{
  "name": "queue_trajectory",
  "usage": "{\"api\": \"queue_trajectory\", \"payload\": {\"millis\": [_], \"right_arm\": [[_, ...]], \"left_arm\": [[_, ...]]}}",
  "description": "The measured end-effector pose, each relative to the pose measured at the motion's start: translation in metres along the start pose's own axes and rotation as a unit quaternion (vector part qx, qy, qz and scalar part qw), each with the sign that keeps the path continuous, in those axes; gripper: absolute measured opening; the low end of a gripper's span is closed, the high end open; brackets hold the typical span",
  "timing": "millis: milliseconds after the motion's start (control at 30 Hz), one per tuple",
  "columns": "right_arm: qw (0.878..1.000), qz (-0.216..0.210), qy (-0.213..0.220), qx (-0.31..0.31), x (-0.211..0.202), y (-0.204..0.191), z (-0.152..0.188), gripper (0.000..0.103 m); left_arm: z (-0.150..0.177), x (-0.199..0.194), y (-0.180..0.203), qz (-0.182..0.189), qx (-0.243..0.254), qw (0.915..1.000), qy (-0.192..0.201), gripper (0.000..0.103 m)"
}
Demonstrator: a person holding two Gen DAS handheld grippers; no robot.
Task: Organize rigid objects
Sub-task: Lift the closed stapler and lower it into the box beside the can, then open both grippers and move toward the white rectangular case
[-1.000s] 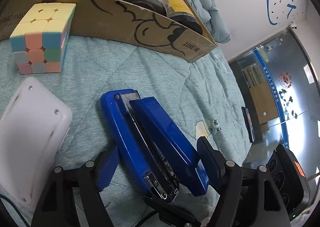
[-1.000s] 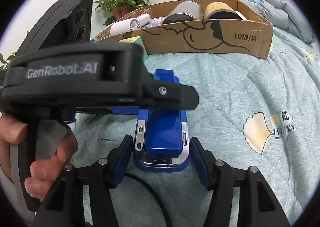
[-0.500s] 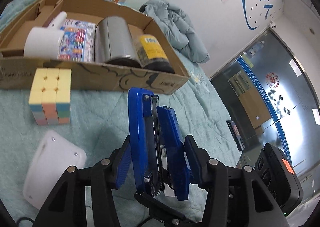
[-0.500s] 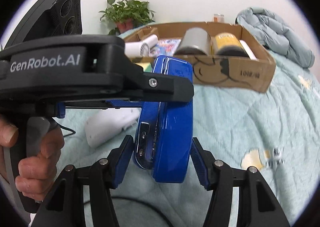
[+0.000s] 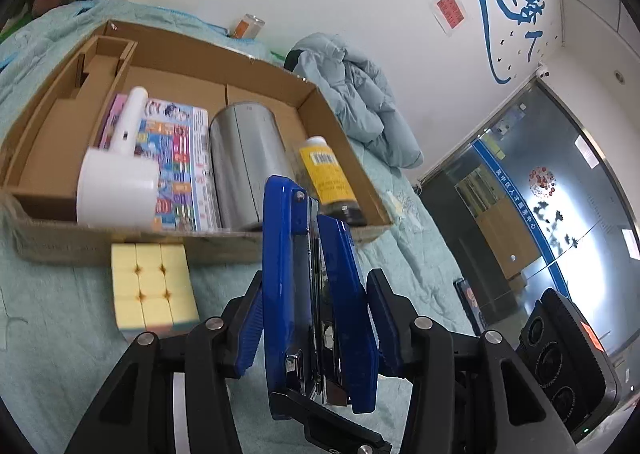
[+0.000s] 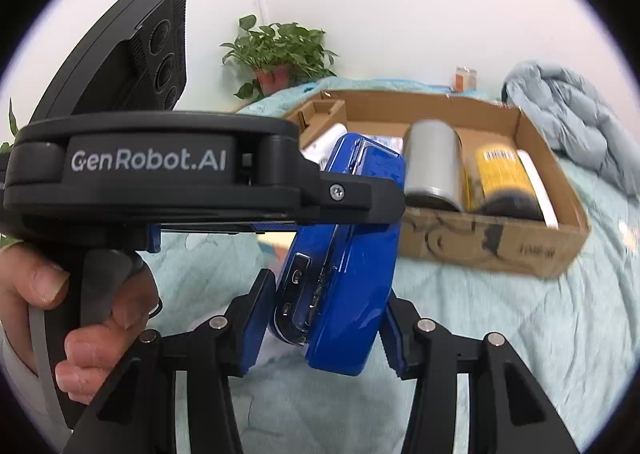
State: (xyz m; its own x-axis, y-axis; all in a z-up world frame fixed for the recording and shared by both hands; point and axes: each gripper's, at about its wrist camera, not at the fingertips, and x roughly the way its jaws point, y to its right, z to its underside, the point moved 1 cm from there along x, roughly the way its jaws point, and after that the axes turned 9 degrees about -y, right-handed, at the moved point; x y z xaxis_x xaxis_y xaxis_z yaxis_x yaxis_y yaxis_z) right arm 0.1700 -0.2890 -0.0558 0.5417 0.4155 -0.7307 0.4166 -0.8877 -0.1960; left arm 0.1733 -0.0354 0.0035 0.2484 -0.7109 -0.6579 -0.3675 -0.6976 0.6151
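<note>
With both the left gripper (image 5: 314, 328) and right gripper (image 6: 322, 324) clamped on the stapler (image 5: 316, 294), uneven hand motion may twist it loose before the box (image 5: 348, 157) at 12 o'clock.

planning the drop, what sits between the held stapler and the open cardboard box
In the left wrist view only bare teal quilt lies between the blue stapler and the cardboard box; a pastel cube sits off to the left.

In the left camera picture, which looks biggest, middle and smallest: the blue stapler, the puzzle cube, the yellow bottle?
1. Blue stapler, though it is nearest the camera, so that inflates it.
2. Puzzle cube.
3. Yellow bottle, farthest back in the cardboard box, so its true size is unsure.
</note>
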Motion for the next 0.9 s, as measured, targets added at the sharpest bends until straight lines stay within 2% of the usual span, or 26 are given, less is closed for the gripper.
{"api": "queue_trajectory", "payload": {"millis": [267,500,733,900], "right_arm": [[1.0,0.002,0.019,-0.016,0.002,0.001,-0.047,0.045],[1.0,-0.009,-0.012,-0.007,0.031,0.009,-0.078,0.045],[0.998,-0.014,-0.055,0.013,0.066,0.016,-0.095,0.045],[0.995,-0.017,-0.089,0.038,0.092,0.025,-0.099,0.045]], "left_arm": [[-0.069,-0.01,-0.011,0.01,0.011,0.9999,0.005,0.046],[-0.121,0.009,-0.046,0.013,-0.01,0.9997,-0.018,0.046],[-0.145,0.041,-0.091,0.022,-0.048,0.9973,-0.052,0.046],[-0.148,0.062,-0.103,-0.005,-0.047,0.9959,-0.077,0.048]]}}
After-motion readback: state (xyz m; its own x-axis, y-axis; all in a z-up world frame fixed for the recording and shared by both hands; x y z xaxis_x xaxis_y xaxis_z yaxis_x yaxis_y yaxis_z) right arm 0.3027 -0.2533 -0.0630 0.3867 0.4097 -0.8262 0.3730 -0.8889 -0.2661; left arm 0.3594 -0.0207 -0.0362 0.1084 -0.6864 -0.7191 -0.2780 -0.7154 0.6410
